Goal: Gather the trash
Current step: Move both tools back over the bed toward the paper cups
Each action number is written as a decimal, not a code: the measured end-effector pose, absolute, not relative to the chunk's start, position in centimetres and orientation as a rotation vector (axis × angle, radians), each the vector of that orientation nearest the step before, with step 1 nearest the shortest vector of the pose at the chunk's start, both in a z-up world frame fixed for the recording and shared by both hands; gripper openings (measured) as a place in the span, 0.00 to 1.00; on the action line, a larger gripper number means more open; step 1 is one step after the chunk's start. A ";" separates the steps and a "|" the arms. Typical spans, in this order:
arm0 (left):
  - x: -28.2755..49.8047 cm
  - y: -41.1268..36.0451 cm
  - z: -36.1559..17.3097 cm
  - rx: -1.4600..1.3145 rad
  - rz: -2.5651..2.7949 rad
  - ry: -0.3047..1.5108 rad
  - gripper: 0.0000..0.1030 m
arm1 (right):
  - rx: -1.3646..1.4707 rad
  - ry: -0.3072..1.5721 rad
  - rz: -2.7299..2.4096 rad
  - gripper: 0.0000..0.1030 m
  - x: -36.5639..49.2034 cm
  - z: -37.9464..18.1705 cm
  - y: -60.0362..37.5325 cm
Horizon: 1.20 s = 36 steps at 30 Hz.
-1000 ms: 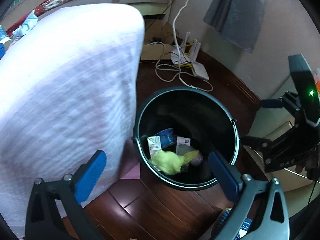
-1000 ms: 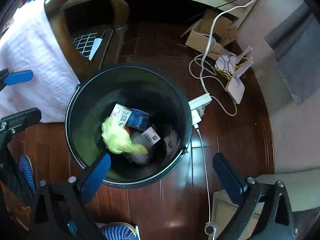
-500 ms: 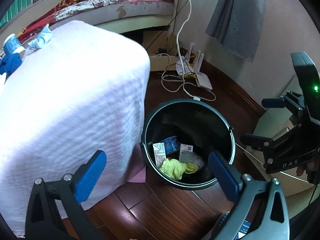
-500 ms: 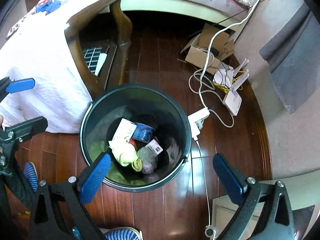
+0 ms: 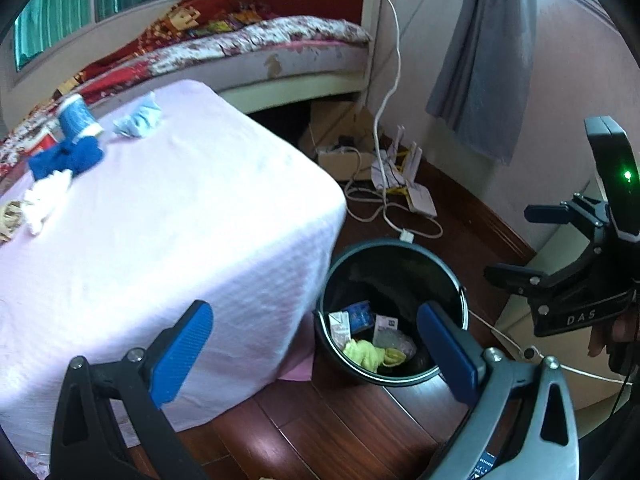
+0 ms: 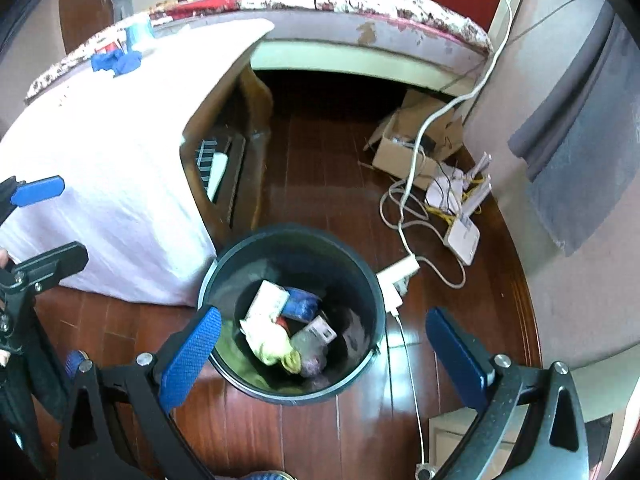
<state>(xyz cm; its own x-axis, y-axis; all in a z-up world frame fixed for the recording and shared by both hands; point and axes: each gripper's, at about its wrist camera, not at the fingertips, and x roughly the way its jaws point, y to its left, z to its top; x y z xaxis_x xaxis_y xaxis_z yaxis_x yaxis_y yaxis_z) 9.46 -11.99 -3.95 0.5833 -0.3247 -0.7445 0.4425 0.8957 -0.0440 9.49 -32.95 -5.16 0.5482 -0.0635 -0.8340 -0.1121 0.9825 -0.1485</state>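
Observation:
A black bin (image 5: 452, 280) (image 6: 368, 288) stands on the wood floor beside a table draped in a white cloth (image 5: 180, 224) (image 6: 120, 168). Inside it lie a yellow wad (image 5: 366, 352) (image 6: 272, 346), a blue cup, a carton and a clear bag. On the tabletop's far side rest a blue paper cup (image 5: 78, 116), a light blue crumpled piece (image 5: 138, 120), a dark blue cloth (image 5: 66, 158) (image 6: 116, 62) and white tissue (image 5: 44, 194). My left gripper (image 5: 316, 344) is open and empty, high above the table corner. My right gripper (image 6: 320, 356) hangs open and empty over the bin.
A bed (image 5: 260, 48) runs along the far wall. A cardboard box (image 6: 412, 148), white cables, a router (image 6: 462, 232) and a power strip (image 6: 396, 276) clutter the floor behind the bin. A grey cloth (image 5: 488, 52) hangs on the wall.
Both grippers have risen and pulled back from the bin, which now looks smaller. The tabletop with its remaining trash has come into the left wrist view. Both stayed open.

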 end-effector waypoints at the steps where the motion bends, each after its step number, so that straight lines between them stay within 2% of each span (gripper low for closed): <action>1: 9.5 -11.7 -3.6 0.150 -0.442 0.829 0.99 | -0.191 0.979 0.034 1.00 9.7 -4.7 -32.6; 20: 11.2 -4.4 -0.5 0.103 -0.283 0.745 0.99 | -0.241 0.851 0.173 1.00 12.9 -0.2 -24.1; 36: 13.4 6.0 -0.5 0.027 -0.086 0.744 0.99 | -0.188 0.783 0.272 1.00 17.9 1.3 -16.2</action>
